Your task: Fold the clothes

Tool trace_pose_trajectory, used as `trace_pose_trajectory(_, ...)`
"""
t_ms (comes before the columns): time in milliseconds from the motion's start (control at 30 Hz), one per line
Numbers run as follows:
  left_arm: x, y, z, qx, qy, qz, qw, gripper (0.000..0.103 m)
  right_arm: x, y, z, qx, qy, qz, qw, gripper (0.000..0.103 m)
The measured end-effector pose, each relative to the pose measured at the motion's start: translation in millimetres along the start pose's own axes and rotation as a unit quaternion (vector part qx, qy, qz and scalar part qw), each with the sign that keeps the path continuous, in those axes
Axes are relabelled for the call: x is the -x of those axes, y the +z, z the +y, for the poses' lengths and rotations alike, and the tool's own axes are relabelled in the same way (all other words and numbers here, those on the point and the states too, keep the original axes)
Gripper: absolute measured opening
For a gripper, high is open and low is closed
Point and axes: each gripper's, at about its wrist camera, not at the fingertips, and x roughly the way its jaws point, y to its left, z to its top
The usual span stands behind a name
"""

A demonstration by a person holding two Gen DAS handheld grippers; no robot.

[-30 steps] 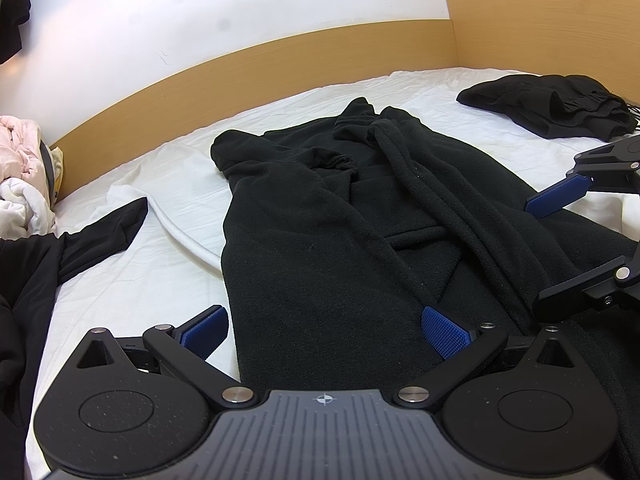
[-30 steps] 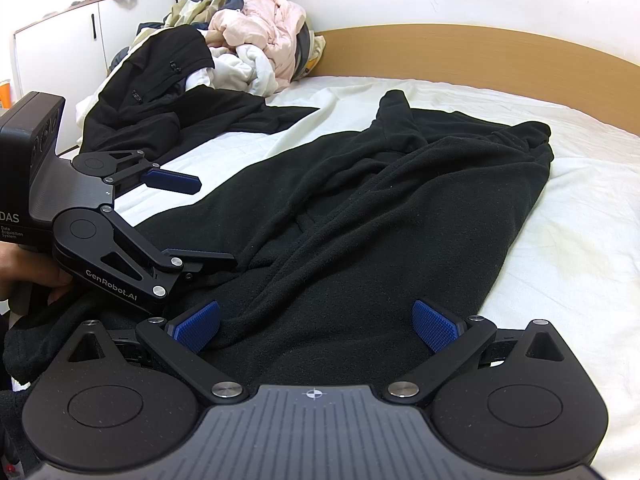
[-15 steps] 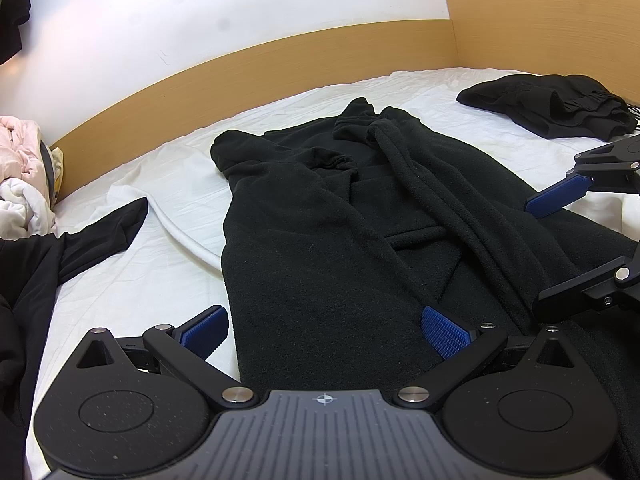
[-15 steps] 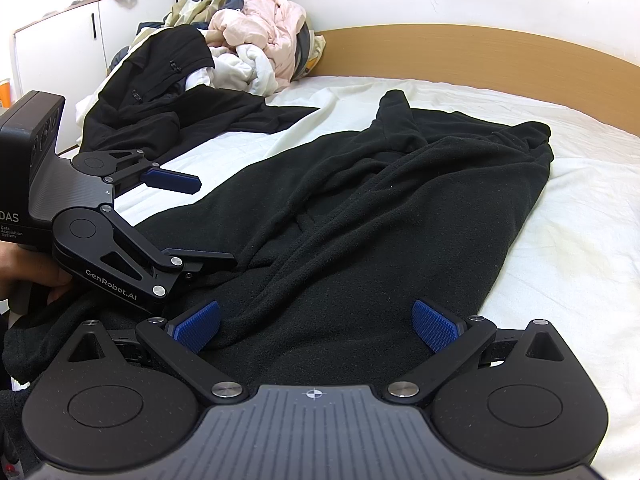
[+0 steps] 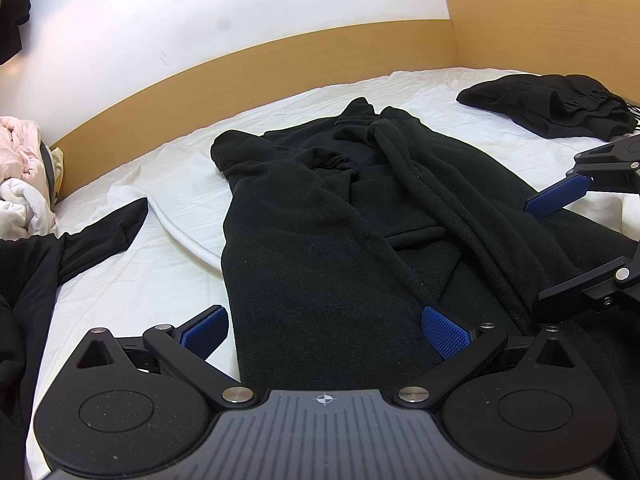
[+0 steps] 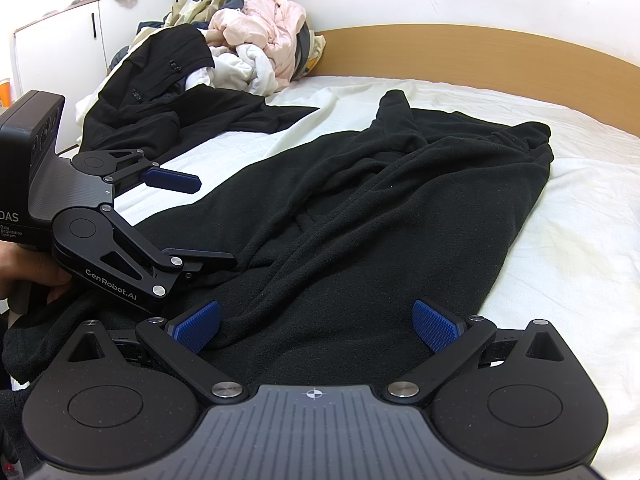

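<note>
Left wrist view: the left gripper (image 5: 324, 330) gapes wide, holding nothing, over the near hem of a black robe (image 5: 340, 248) spread on the white sheet (image 5: 168, 280).

Right wrist view: the right gripper (image 6: 316, 324), equally wide and empty, hovers over the robe's near edge; a clothes pile (image 6: 240, 48) lies far left.

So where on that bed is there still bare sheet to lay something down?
Bare sheet lies between the black robe and the headboard. A narrower strip separates the robe from a black garment. The clothes pile crowds that corner.
</note>
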Motion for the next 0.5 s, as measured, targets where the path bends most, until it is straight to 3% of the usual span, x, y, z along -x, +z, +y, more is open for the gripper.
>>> trace_pose_trajectory(500, 0.1, 0.0, -0.1, 0.000, 0.000, 0.000, 1.0000, 0.103, -0.8, 0.4, -0.9, 0.000, 0.000, 0.000, 1.000, 0.103)
